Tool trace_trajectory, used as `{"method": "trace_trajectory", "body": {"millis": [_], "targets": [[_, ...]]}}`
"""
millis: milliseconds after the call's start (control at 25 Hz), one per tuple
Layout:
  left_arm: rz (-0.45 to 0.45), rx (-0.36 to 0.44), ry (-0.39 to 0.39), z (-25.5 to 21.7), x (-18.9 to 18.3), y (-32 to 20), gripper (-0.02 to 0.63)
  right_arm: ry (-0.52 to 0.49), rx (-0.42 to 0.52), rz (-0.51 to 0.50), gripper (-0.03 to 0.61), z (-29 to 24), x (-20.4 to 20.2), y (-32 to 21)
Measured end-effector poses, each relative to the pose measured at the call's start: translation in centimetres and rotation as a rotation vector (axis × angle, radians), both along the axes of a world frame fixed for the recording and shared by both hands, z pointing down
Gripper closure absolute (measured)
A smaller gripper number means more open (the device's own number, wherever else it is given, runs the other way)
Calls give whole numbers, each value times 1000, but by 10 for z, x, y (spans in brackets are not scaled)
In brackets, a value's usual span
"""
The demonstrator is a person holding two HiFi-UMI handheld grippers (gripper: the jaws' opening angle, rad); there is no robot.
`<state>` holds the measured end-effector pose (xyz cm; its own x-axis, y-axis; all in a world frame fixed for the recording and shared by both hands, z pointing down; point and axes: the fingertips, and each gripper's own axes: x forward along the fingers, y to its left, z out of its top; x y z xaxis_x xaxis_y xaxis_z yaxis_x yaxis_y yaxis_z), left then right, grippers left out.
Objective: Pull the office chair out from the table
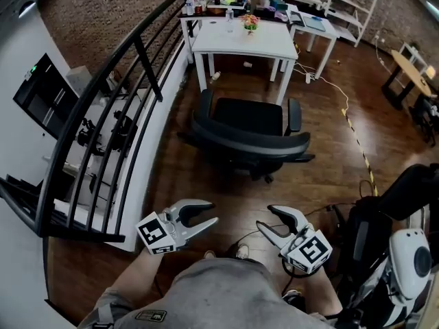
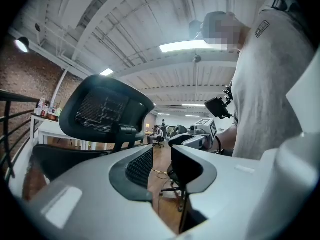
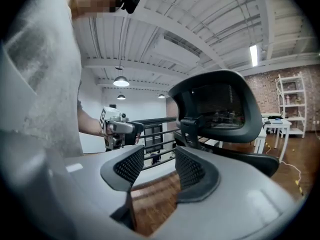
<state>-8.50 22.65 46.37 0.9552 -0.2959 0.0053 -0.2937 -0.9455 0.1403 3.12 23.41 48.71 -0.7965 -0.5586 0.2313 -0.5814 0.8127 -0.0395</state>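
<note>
The fingers (image 2: 141, 166) of the left gripper (image 1: 211, 212) stand a narrow gap apart with nothing between them. The right gripper (image 1: 266, 216) beside it is parted somewhat wider and is also empty. Both are well short of the black office chair (image 1: 250, 132), which stands on the wooden floor (image 1: 322, 163) just in front of the white table (image 1: 240, 40), backrest toward the grippers.

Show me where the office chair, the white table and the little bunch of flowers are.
office chair (image 1: 250, 144), head view, on the curved backrest.
white table (image 1: 233, 41), head view, on a bare part of its top.
flowers (image 1: 250, 21), head view, on the blooms.
</note>
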Motion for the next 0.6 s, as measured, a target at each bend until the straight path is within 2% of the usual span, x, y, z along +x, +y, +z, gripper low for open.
{"method": "trace_trajectory", "body": {"millis": [160, 360, 600], "targets": [[74, -21, -2, 5, -9, 19, 509, 3, -40, 16, 387, 7, -26, 21], [127, -62, 18, 10, -20, 37, 514, 20, -81, 19, 394, 14, -51, 45], [161, -106, 21, 24, -8, 60, 518, 18, -137, -22, 397, 33, -56, 73]]}}
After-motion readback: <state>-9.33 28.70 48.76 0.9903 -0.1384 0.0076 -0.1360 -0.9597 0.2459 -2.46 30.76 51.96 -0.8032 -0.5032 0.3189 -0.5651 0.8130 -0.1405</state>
